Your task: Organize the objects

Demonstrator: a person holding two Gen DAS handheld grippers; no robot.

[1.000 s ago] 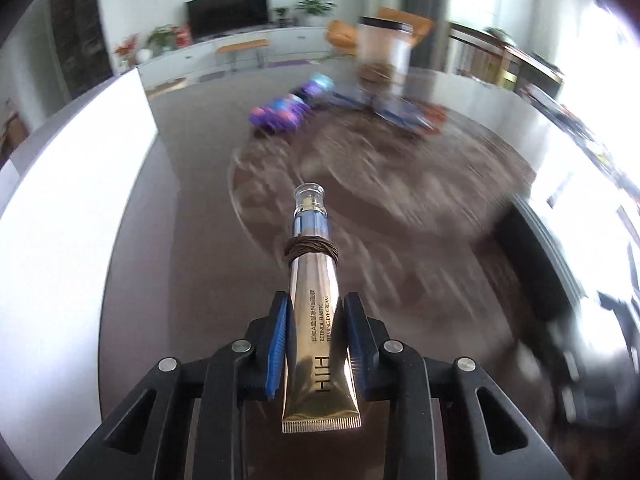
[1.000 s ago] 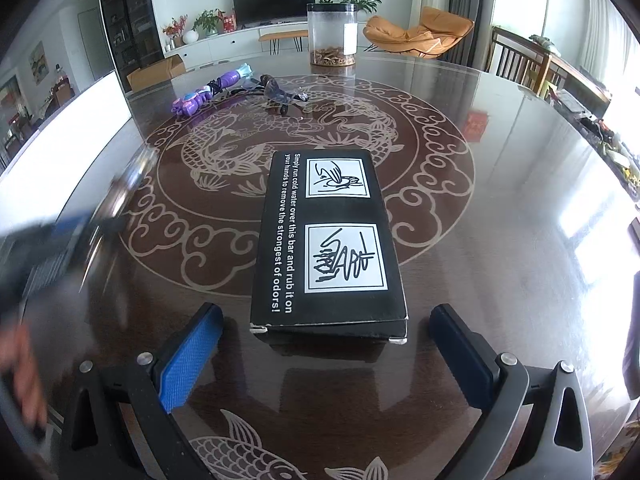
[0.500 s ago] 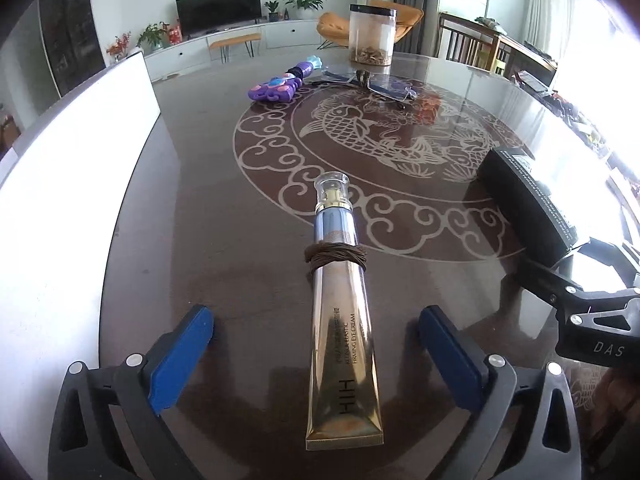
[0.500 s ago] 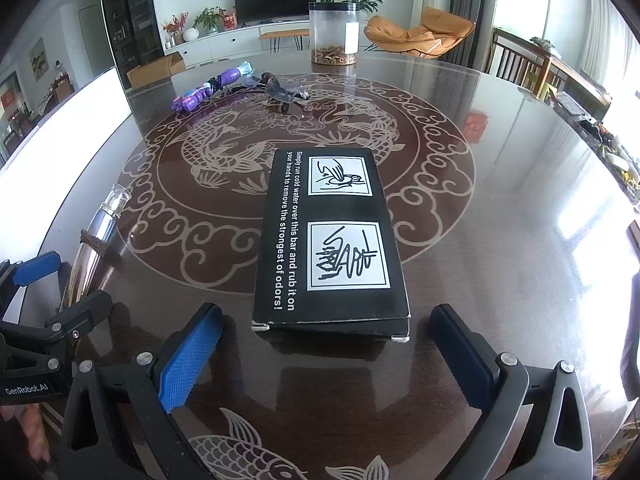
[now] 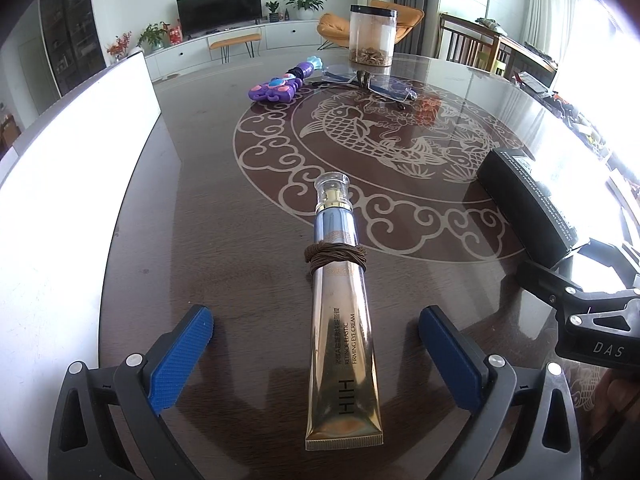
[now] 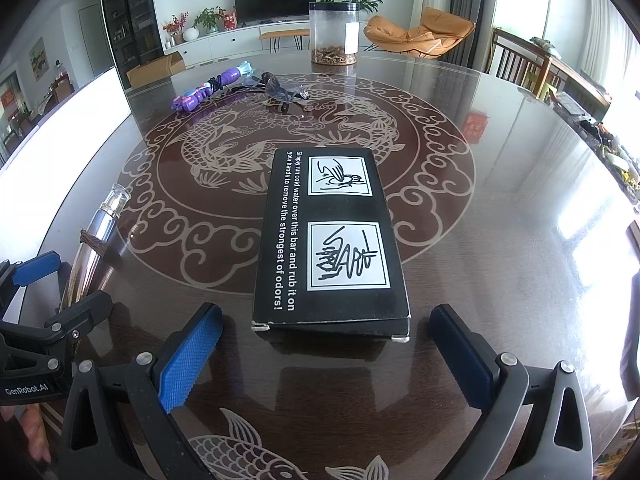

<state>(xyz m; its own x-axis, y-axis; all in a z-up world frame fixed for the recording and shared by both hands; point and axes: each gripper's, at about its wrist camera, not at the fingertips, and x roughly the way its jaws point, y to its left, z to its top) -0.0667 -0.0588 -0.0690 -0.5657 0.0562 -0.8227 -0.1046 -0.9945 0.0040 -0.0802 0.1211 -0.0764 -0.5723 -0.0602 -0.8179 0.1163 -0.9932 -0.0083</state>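
Freed from the left claw [image 5: 316,352], now spread wide, the cream tube [image 5: 340,312] lies on the surface [image 5: 200,220]; a careless withdrawal could roll it.

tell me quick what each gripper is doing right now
left gripper: open, holding nothing; eye cream tube lies between its fingers.
right gripper: open, empty, facing the black box.

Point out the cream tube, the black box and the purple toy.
cream tube [image 5: 344,344], left wrist view, on its gold body.
black box [image 6: 332,240], right wrist view, on its printed top.
purple toy [image 5: 274,90], left wrist view, on its near end.
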